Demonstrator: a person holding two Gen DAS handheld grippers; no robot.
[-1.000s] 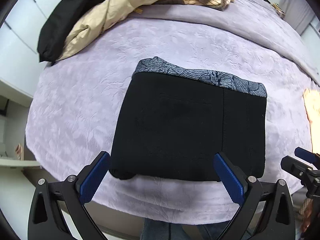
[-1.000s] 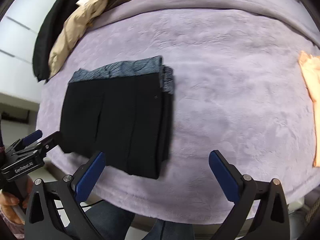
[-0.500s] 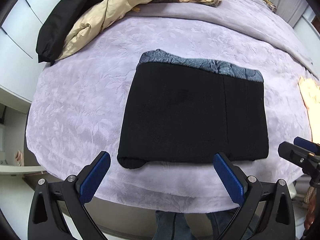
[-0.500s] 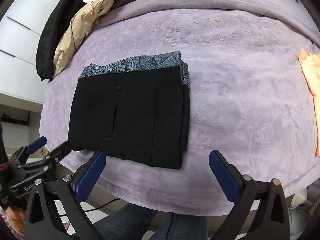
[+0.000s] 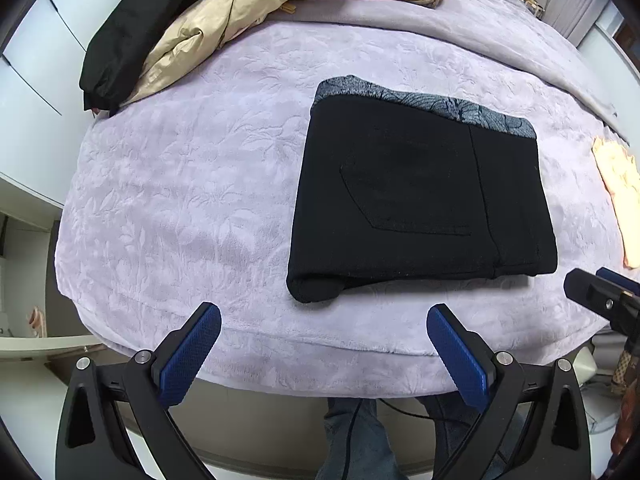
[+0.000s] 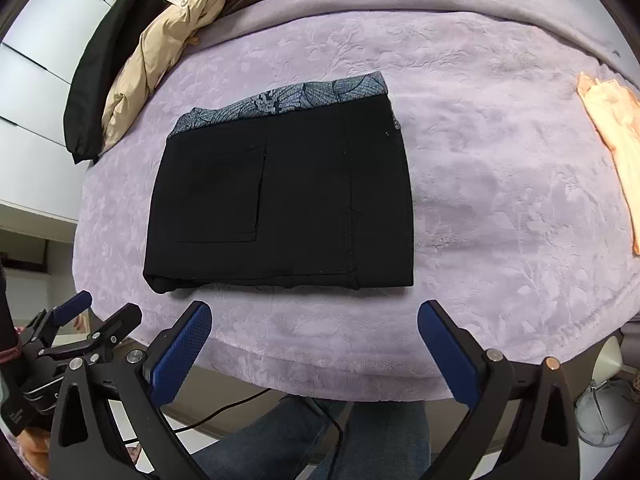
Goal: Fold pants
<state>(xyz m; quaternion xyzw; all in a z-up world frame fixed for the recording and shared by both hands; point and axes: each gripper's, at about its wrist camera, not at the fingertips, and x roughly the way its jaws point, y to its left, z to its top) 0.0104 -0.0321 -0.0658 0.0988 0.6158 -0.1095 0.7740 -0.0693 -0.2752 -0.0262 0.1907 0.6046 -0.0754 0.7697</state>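
The black pants [image 5: 420, 196] [image 6: 280, 204] lie folded into a neat rectangle on the lilac bedspread [image 5: 180, 184] [image 6: 500, 184], a grey patterned lining showing along the far edge and a back pocket facing up. My left gripper [image 5: 324, 344] hovers open near the bed's front edge, short of the pants, nothing between its blue pads. My right gripper [image 6: 314, 340] is likewise open and empty, just in front of the pants' near edge. Each gripper shows at the side of the other's view.
A pile of clothes with a beige jacket [image 5: 224, 28] [image 6: 148, 64] and a black garment [image 5: 116, 52] lies at the bed's far left. A peach cloth [image 5: 616, 196] [image 6: 612, 128] rests at the right. The person's jeans-clad legs [image 6: 320, 440] and a cable show below the bed edge.
Both grippers have pulled back and up from the pants toward the bed's front edge. The folded pants lie still, now farther from the fingers and fully in view.
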